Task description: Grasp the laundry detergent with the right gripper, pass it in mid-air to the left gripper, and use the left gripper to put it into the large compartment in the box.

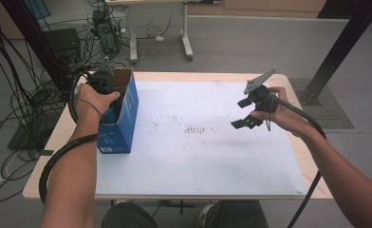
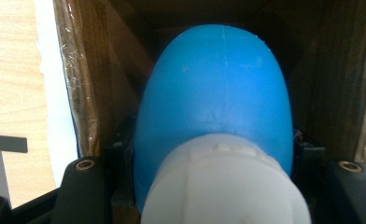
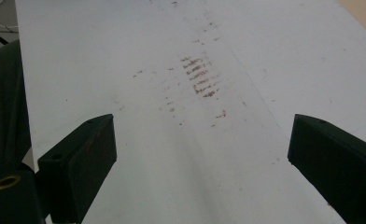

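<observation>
An open blue cardboard box (image 1: 123,124) stands on the left of the white table mat (image 1: 198,156). My left gripper (image 1: 106,88) reaches down into it from above. In the left gripper view a smooth blue rounded object (image 2: 218,93) with a white end (image 2: 223,186) sits between the black fingers (image 2: 85,186), which press on its sides, with the brown inner walls of the box (image 2: 85,93) around it. My right gripper (image 1: 241,114) hovers over the right part of the mat, its jaws wide apart with nothing between them (image 3: 204,158).
Faint reddish marks (image 1: 196,129) stain the middle of the mat (image 3: 200,77). Bare wooden table edge (image 1: 60,137) runs left of the box. Cables (image 1: 18,109) cover the floor at left, a black post (image 1: 340,47) rises at the back right, and desk legs (image 1: 186,42) stand behind.
</observation>
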Demonstrator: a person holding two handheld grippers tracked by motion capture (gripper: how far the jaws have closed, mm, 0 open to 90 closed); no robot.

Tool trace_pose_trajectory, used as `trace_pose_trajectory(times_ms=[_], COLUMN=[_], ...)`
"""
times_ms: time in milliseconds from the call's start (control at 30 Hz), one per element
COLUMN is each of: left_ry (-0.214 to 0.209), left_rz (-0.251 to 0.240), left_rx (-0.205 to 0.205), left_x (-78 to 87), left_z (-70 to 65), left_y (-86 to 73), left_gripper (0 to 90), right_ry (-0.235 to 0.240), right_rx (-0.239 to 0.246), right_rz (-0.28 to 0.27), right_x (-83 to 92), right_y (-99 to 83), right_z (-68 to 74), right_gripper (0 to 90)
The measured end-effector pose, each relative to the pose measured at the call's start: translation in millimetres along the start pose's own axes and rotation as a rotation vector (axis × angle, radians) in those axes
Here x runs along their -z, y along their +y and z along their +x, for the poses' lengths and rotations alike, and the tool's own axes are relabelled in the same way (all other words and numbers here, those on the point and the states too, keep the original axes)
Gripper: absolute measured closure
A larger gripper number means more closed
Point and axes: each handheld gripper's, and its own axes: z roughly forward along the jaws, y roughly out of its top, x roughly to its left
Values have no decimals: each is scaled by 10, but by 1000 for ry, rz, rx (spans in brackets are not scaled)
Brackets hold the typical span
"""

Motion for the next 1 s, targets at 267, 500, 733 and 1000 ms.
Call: trace_pose_trajectory(times_ms=[267,500,733,1000], left_ry=[2,4,6,3], left_rz=[-6,-10,-10,-9], left_rx=[-1,-2,-4,-1], left_x=[-8,-12,-14,-15], left_z=[-5,-12,-19,-10], left_y=[-15,-16,-10,-7], left_gripper=[370,370,369,369], right_ry=[-5,-15,-25,-36], right_rx=[1,-2,-1,3], right_rz=[-3,-2,-3,-6], right_x=[29,72,112,146], right_y=[17,7,15,37], right_z=[5,-12,-26,-35], right_gripper=[80,80,80,80])
